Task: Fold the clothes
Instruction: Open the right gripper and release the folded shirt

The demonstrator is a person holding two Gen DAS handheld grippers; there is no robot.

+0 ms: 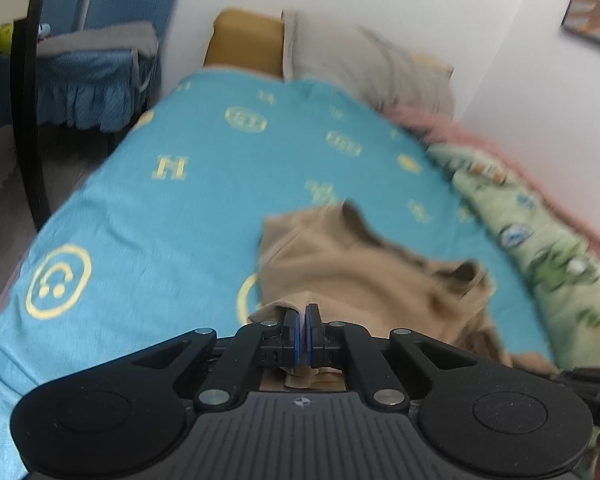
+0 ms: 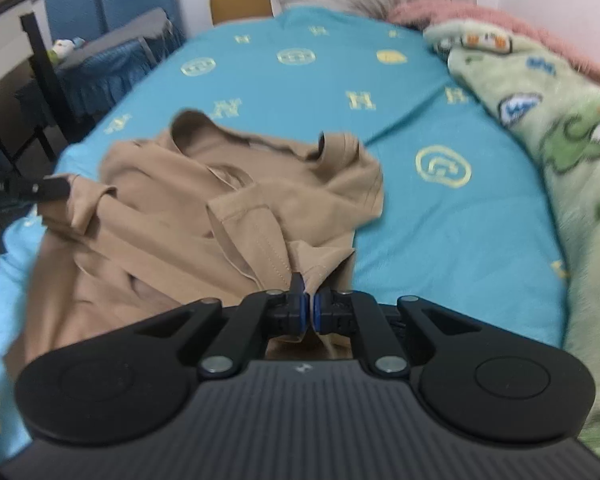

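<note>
A tan garment [image 1: 364, 276] lies rumpled on the teal bedspread [image 1: 172, 208]. My left gripper [image 1: 303, 312] is shut on the garment's near edge, with cloth pinched between the blue pads. In the right wrist view the same tan garment [image 2: 204, 208] spreads to the left and ahead, its collar and a sleeve cuff folded over. My right gripper [image 2: 309, 292] is shut on a stitched hem of it. The left gripper's black finger [image 2: 48, 188] shows at the garment's left edge.
A green printed blanket [image 2: 560, 148] and a pink fuzzy one [image 2: 460, 12] lie along the bed's right side by the wall. A grey pillow [image 1: 360, 60] and a mustard headboard [image 1: 244, 40] are at the far end. A blue-covered chair [image 1: 88, 80] stands left of the bed.
</note>
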